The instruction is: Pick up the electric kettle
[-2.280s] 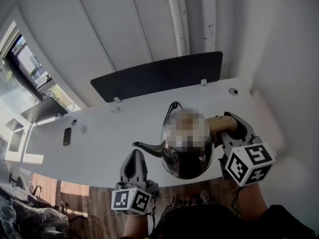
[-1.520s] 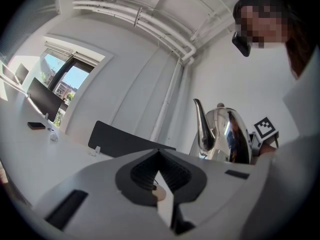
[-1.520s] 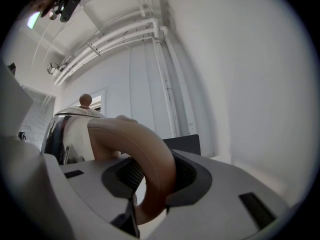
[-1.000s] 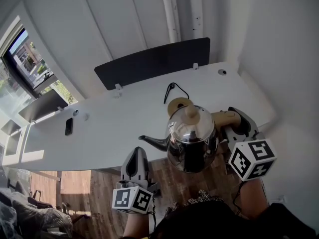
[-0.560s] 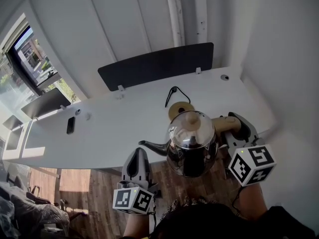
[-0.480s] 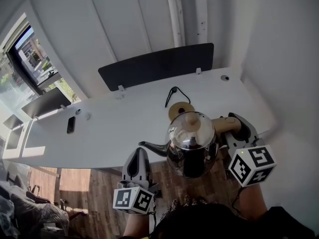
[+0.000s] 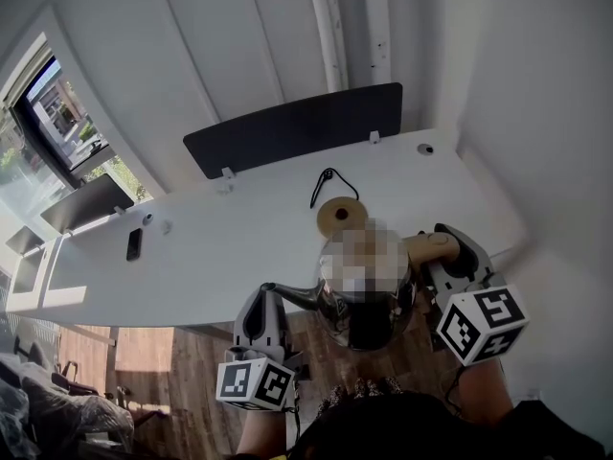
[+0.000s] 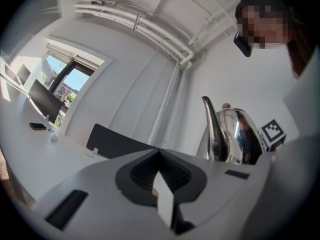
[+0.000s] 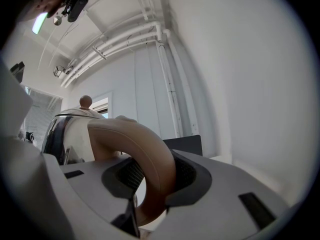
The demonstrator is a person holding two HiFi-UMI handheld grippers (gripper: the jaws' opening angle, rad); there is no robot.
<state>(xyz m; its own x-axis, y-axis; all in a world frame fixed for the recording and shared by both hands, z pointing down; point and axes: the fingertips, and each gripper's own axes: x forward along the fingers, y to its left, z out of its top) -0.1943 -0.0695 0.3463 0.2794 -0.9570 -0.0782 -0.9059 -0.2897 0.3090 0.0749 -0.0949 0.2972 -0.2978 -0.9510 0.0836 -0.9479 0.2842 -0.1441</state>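
The shiny steel electric kettle hangs in the air over the white table's front edge, its spout pointing left. My right gripper is shut on its curved tan handle. In the right gripper view the handle runs between the jaws, with the kettle body just beyond. The round tan base lies bare on the table behind the kettle. My left gripper is shut and holds nothing, just left of the spout.
A black divider panel stands along the table's far edge. The base's dark cord loops behind it. A small dark phone-like object lies far left. White pipes climb the wall; wooden floor shows below.
The kettle has come up off its base, which now shows bare on the table. Over the last second both grippers and the kettle have hardly moved.
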